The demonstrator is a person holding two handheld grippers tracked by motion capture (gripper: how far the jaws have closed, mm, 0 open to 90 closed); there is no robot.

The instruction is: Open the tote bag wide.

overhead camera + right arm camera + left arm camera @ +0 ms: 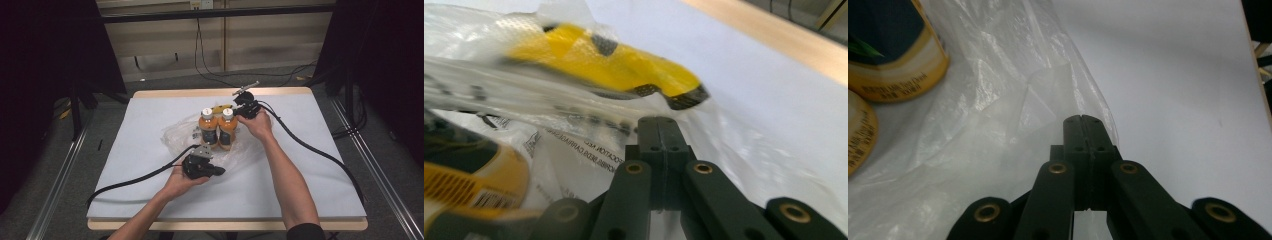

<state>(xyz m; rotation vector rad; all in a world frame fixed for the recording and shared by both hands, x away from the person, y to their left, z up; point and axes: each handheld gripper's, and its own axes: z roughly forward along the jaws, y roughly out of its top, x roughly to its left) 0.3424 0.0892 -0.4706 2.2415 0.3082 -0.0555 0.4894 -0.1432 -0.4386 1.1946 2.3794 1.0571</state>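
Bag (180, 131): clear plastic, crumpled, lying mid-bench on the white bench (310, 190) cover. Two orange bottles (218, 129) with white caps stand upright, touching side by side, on or in the plastic; can't tell which from the high view. Yellow item (609, 62) sits just behind the bottles, inside the film per the right gripper view, blurred there.

Left tongs (219, 171): held low at the near edge of the bag, just in front of the bottles. Jaws fully together in the left gripper view (1082, 120), tips sitting at the bag's edge; looks like they pinch the film, though the plastic is too clear to be sure.

Right tongs (236, 111): at the far right side of the bottles, beside the cap of the right one. Jaws fully together (658, 121), tips against the bag film below the yellow item; film looks stretched taut there.

Cables (310, 147) trail off both grippers across the bench.
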